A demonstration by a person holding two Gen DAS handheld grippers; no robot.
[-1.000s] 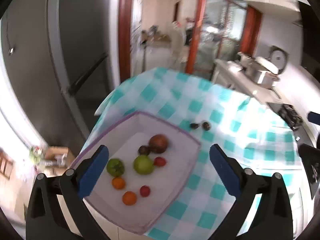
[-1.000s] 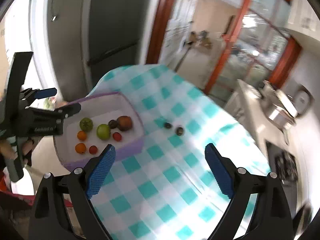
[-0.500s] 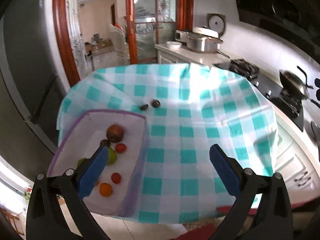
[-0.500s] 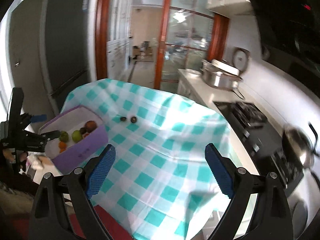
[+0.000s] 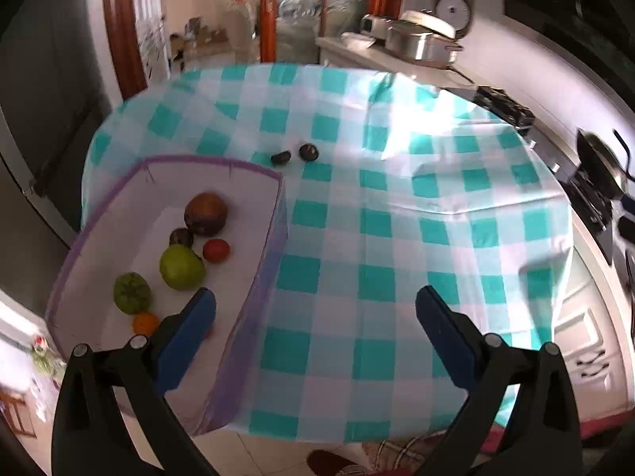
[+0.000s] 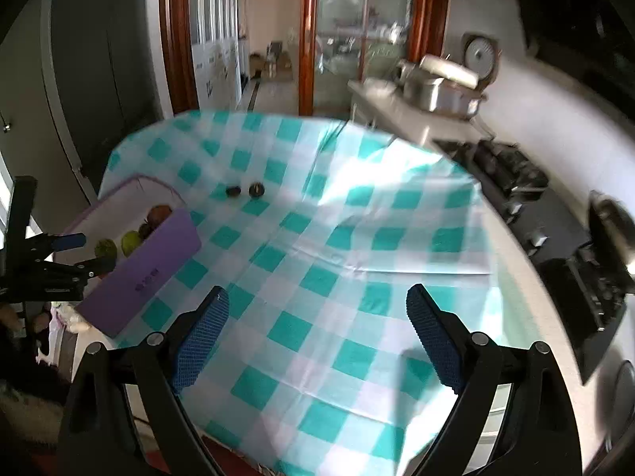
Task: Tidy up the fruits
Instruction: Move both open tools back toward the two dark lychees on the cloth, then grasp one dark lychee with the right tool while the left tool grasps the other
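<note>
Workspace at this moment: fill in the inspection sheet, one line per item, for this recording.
Surface: table under a teal-and-white checked cloth, creased.
Job's things: purple bin at the table's left edge holding several fruits, among them a green apple; two small dark fruits lie on the cloth beyond it.
Clutter: nothing seen.
Grippers: left gripper open, empty; right gripper open, empty.
Cables: nothing seen.
Surroundings: kitchen counter with steel pot, stove, glass doors.

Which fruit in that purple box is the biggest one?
The round reddish-brown fruit at the far end of the purple-rimmed white box. It is wider than the green apple-like fruit and dwarfs the small red fruit beside it.
</note>
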